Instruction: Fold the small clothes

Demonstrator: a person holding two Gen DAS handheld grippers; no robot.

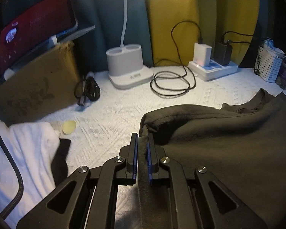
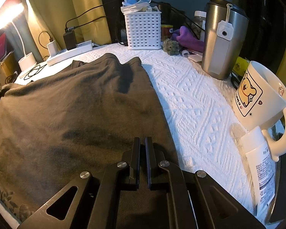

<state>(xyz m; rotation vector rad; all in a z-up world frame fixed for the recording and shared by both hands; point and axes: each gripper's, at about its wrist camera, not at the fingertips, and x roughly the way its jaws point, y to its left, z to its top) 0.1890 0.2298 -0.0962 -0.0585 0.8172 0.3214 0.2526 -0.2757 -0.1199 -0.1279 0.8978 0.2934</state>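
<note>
In the left wrist view, a folded white cloth lay to the left of the fingers, with a small pale yellow disc just beyond it on the white textured cover of the counter. The left gripper had its fingers clamped on a hem strip of the dark brown garment, the strip running between the blue pads and back toward the camera. The bulk of the garment lay to the right of the fingers, with a raised fold directly ahead of the tips. Far ahead of the fingers stood a white lamp base, a coiled black cable and a power strip carrying chargers.

In the right wrist view, the dark brown garment spread to the left of and ahead of the fingers and passed beneath them. The right gripper had its fingers drawn together, a narrow slit between them; whether fabric was pinched in that slit could not be determined. To the right of the fingers lay bare cover, then a white bottle, a cartoon-printed mug and a steel tumbler. A white perforated basket stood far ahead of the tips
</note>
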